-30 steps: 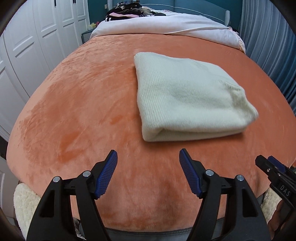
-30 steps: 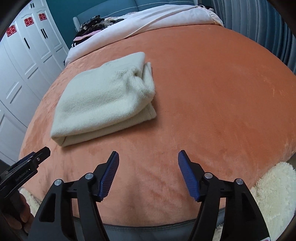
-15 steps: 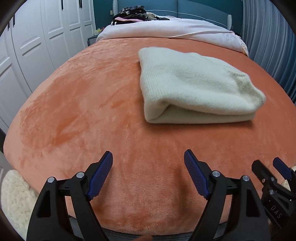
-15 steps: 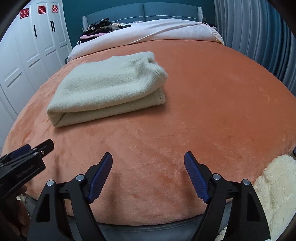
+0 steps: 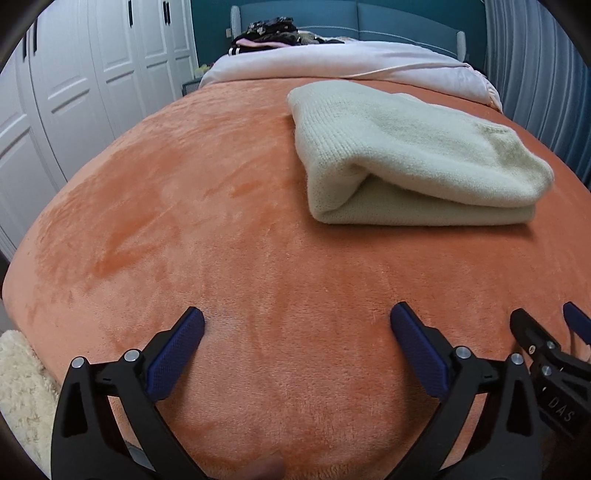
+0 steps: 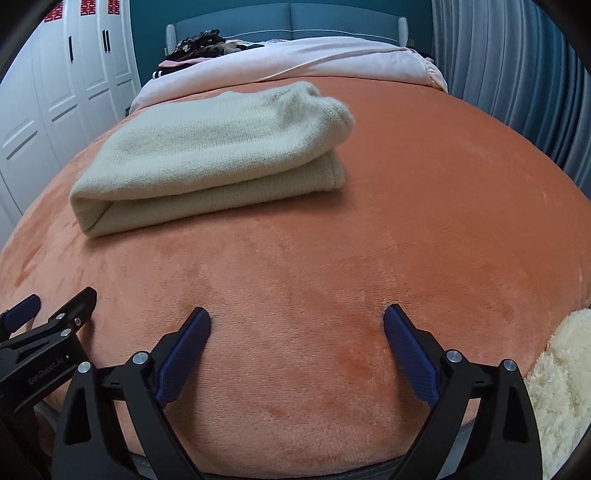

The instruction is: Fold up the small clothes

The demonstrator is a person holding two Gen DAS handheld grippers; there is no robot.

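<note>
Your left gripper (image 5: 297, 325) hangs low over the near edge of the orange plush blanket (image 5: 207, 221), its jaws spreading wide with nothing between the blue pads (image 5: 173, 354) but bare fabric. Your right gripper (image 6: 297, 325) does the same just beside it, jaws also opening, with only blanket between them. The folded cream knit sweater (image 5: 402, 158) lies flat on the blanket, well ahead of both tools: from your left gripper it sits forward and off to the right, and from your right gripper the sweater (image 6: 221, 155) sits forward and off to the left, so it rests ahead of the gap between your two hands. Its layered edges face you, and neither gripper touches it. Beyond the sweater, farther from your tools, a pale pink quilt (image 5: 332, 62) crosses the bed, with a heap of dark clothes (image 5: 266, 33) against the blue headboard (image 5: 369, 26). White wardrobe doors (image 5: 92, 74) stand off to the left of your left gripper, and a fluffy cream rug (image 6: 561, 376) shows below the blanket's edge, to the right of your right gripper.
</note>
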